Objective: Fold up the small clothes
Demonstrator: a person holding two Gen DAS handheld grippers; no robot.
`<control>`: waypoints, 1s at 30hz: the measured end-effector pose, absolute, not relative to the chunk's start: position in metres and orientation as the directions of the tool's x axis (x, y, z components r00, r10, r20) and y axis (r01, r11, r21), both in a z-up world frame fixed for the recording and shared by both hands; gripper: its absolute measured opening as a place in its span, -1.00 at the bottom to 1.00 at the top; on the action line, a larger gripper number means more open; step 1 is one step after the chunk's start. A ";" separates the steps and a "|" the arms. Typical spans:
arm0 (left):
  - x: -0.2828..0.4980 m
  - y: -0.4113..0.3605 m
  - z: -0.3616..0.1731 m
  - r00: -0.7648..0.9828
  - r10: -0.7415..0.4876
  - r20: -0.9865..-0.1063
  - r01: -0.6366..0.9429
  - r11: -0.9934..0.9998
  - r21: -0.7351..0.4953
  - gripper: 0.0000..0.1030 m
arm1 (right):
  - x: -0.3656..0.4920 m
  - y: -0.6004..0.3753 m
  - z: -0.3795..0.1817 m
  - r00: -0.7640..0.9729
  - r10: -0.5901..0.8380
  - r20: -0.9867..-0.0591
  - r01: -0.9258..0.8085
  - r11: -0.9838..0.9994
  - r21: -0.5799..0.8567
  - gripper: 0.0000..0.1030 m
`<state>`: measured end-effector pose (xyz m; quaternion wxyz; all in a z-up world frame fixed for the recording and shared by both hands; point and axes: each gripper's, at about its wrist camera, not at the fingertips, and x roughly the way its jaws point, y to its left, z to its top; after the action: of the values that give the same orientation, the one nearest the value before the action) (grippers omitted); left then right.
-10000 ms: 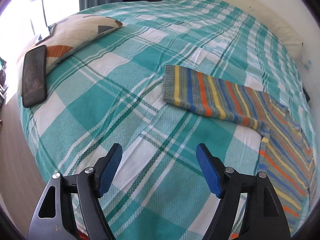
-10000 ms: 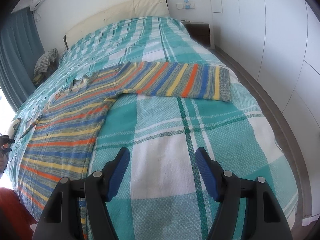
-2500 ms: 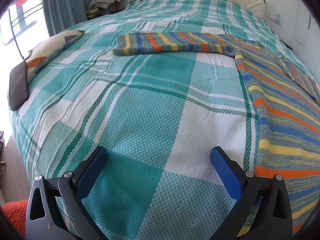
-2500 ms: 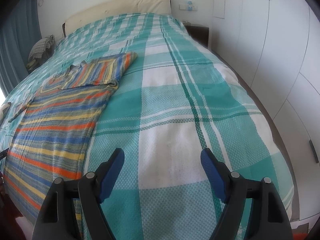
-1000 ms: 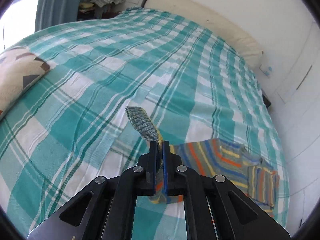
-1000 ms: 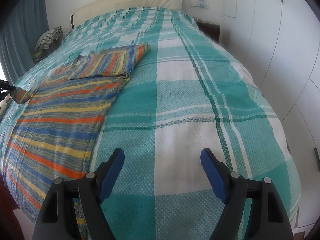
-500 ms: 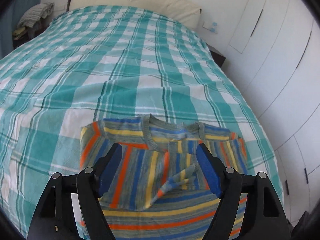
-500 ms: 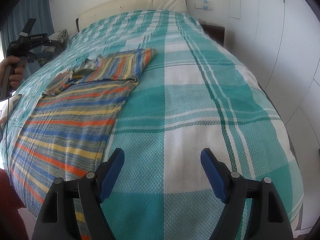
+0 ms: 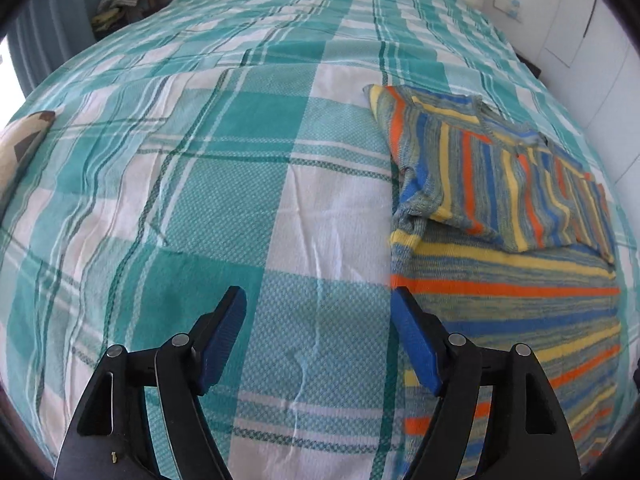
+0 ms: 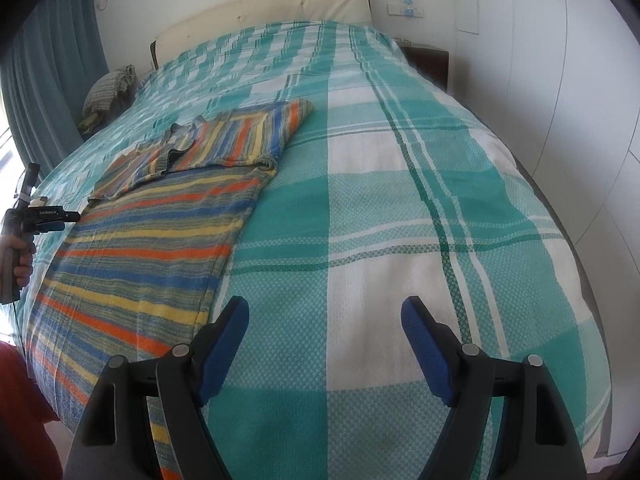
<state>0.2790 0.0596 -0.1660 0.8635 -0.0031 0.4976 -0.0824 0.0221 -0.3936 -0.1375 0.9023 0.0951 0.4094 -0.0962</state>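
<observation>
Nearest in the left wrist view, the left hand-held gripper (image 9: 318, 340) is seen released, its blue pads spread with only checked bedspread (image 9: 224, 208) between them; the striped sweater (image 9: 508, 272) begins just beside its right-hand pad. In the right wrist view the right hand-held gripper (image 10: 324, 346) is likewise held wide and empty over bare bedspread, the sweater's hem edge lying just to its left. At that view's far left edge a hand (image 10: 18, 258) is seen gripping the left tool's handle beside the sweater.

Further off, the sweater is spread flat along the bed, and both sleeves (image 10: 224, 140) are laid crosswise over the chest, one overlapping the other below the collar. A folded pile of cloth (image 10: 108, 90) is seen beyond, beside the bed's head.

The sleeve-folding step is judged finished. The next move is judged to call for the hem corners being gripped, one by each tool, and the lower half being carried up over the sleeves without the folded sleeves being dragged loose.
</observation>
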 end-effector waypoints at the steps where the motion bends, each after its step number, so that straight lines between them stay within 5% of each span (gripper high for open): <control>1: 0.269 0.066 -0.166 0.502 -0.150 -0.852 0.143 0.986 -0.089 0.61 | 0.024 -0.393 -0.132 0.647 -0.084 -0.758 0.247 0.963 0.104 0.52; 5: 0.241 0.088 -0.183 0.539 -0.139 -0.831 0.140 0.987 -0.074 0.75 | 0.055 -0.368 -0.088 0.665 0.058 -0.745 0.090 0.984 0.157 0.52; 10: 0.220 0.107 -0.203 0.637 -0.188 -0.748 0.130 0.982 -0.136 0.77 | 0.165 -0.328 -0.042 0.615 0.363 -0.700 -0.080 0.912 0.402 0.49; 12: 0.220 0.103 -0.203 0.642 -0.168 -0.748 0.126 0.986 -0.113 0.84 | 0.220 -0.322 -0.048 0.593 0.414 -0.691 -0.053 0.876 0.479 0.31; 16: 0.222 0.106 -0.204 0.641 -0.199 -0.741 0.148 0.980 -0.135 0.91 | 0.320 -0.315 -0.103 0.509 0.433 -0.744 0.070 0.841 0.537 -0.13; 21: 0.223 0.106 -0.206 0.642 -0.216 -0.735 0.156 0.976 -0.150 0.97 | 0.367 -0.311 -0.168 0.429 0.405 -0.807 0.214 0.823 0.526 -0.32; 25: 0.225 0.105 -0.207 0.638 -0.223 -0.737 0.162 0.975 -0.155 0.98 | 0.375 -0.309 -0.176 0.465 0.383 -0.798 0.219 0.824 0.523 -0.95; 30: 0.225 0.105 -0.207 0.638 -0.217 -0.739 0.161 0.976 -0.149 0.98 | 0.370 -0.303 -0.144 0.583 0.322 -0.746 0.092 0.886 0.455 -0.94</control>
<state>0.2253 0.1050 -0.2073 0.9044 -0.0345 0.4123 -0.1045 0.3701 -0.3031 -0.1444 0.8595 0.2294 0.4518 0.0670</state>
